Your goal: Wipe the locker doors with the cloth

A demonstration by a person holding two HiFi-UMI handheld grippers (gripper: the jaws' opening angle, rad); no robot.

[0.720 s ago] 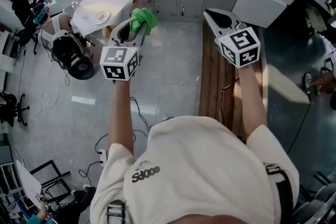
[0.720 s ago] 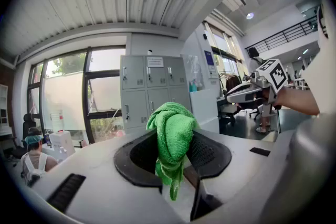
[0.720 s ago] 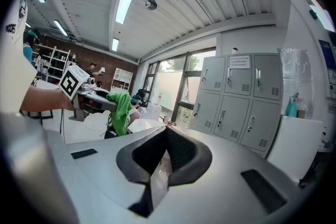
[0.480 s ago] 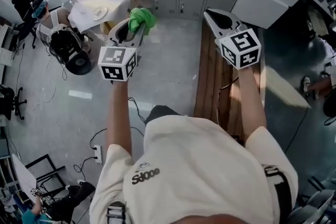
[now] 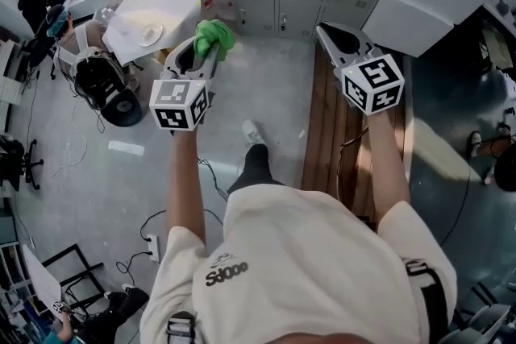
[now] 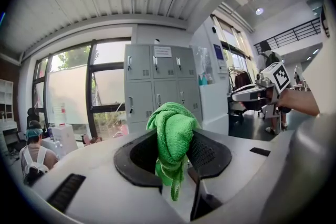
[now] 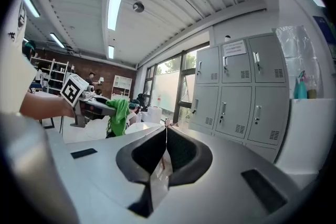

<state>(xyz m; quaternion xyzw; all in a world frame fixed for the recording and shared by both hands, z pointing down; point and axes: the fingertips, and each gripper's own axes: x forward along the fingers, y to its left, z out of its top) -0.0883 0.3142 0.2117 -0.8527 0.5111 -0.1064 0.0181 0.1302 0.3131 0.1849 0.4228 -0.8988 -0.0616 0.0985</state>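
Count: 2 tongs, 1 cloth, 1 bank of lockers.

Left tongs (image 5: 200, 46) are clenched on the green cloth (image 6: 172, 132). Right tongs (image 7: 165, 140) are closed, pads meeting in a thin line with nothing between them.

Left tongs view: the cloth's long axis runs up-down. The bunched end stands above the pads and a thin tail hangs below them. Behind it are the lockers (image 6: 157, 84), 6 doors, two rows of three.

Head view only: the cloth sits at the tips of the left tongs, which point toward the lockers at the top edge. Bare floor (image 5: 266, 84) lies between, so cloth and doors are well apart. A white counter (image 5: 165, 0) with 1 plate (image 5: 150, 32) is at upper left, just beside the left tongs in frame.

Right tongs view only: the same 6 doors appear side-on at right. The left tongs sit off to the left with the cloth drooping from them. Both arms are held out, tongs level with each other.
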